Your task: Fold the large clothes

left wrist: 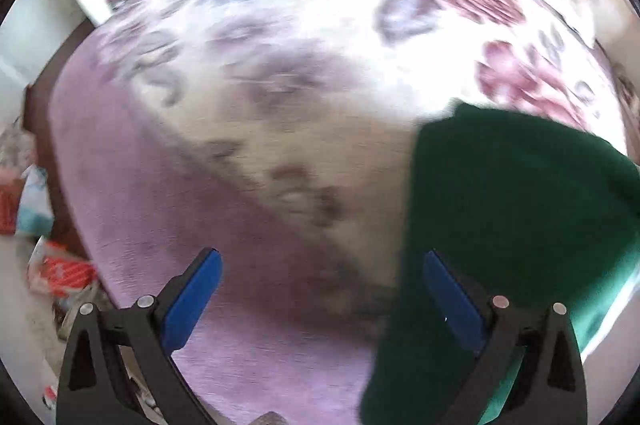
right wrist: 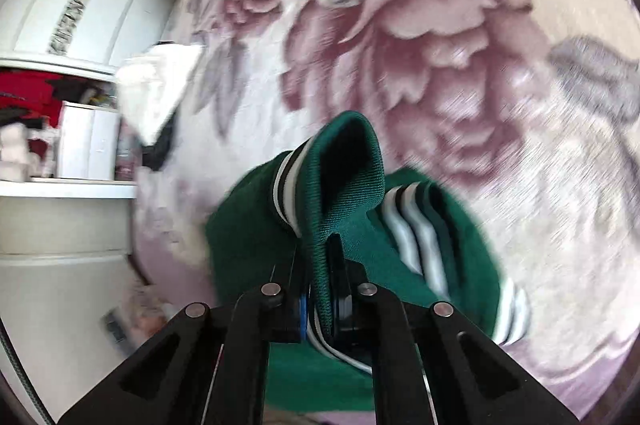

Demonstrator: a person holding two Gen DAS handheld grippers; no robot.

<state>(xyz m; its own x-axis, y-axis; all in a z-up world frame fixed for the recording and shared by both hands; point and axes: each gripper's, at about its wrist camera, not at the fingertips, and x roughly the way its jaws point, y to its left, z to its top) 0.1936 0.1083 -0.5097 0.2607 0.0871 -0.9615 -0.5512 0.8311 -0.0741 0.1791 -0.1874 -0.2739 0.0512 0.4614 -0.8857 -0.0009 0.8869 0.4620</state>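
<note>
Green sweater (right wrist: 352,193), pinched at its ribbed striped edge between the closed fingers of the right gripper (right wrist: 320,299), hangs over the floral bedspread (right wrist: 460,65), probably to spread it flat, while the left gripper (left wrist: 320,289) hovers wide open, empty.

Ribbed knit green garment (right wrist: 352,185), matt

Green garment (right wrist: 352,225): dark green knit, ribbed cuff or hem edges banded in white and black stripes. Bunched, not flat; one ribbed edge stands up in a folded loop, striped bands trailing to its right. In the left wrist view it shows as a plain dark green mass (left wrist: 516,209) at the right, lying on the floral bed cover.
</note>
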